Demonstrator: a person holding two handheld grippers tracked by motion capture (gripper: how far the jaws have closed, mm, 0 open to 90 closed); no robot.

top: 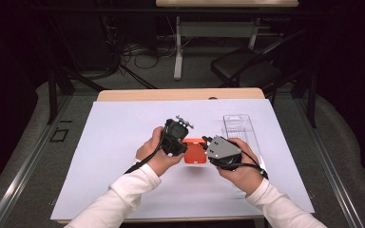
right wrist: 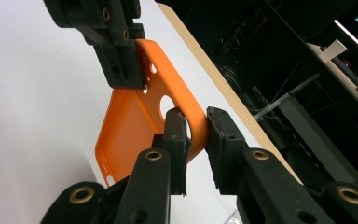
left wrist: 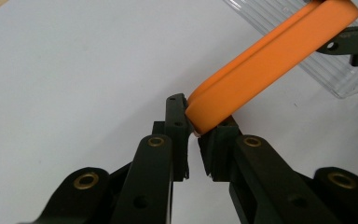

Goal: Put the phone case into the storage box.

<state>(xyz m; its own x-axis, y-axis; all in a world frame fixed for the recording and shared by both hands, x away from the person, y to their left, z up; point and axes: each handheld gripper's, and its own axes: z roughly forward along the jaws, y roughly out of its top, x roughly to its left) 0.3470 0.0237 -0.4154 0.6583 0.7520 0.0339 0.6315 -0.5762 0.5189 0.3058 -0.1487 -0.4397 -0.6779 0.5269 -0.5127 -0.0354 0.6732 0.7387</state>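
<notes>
We have the orange case (top: 195, 151) held up off the tabletop (top: 123, 137) between the two tools, just left of the clear tray (top: 240, 127).

The left hand-held gripper (left wrist: 192, 125) is clenched on one corner of the case. Its jaws pinch only the rounded rim there, a very shallow bite.

The right hand-held gripper (right wrist: 196, 125) grasps the opposite rim near the round camera hole, one jaw inside the shell and one outside. From its own camera the outer jaw looks barely in contact, though the angle is poor and we may be misreading that gap.

Risks we see from here:

- **Slipping:** The case looks soft and smooth. If we pull or twist it, the left corner could slip out of its shallow pinch, and the case would swing from the right grip alone.
- **Dropping:** If the right jaws are as loose as they look, a tug from the left could strip the rim free, and the case would fall flat on the tabletop.
- **Buckling:** Squeezing harder may fold the thin wall, which would spoil our aim at the tray.
- **Knocking the tray:** The tray sits close to the right hand, so a careless swing could knock it.
</notes>
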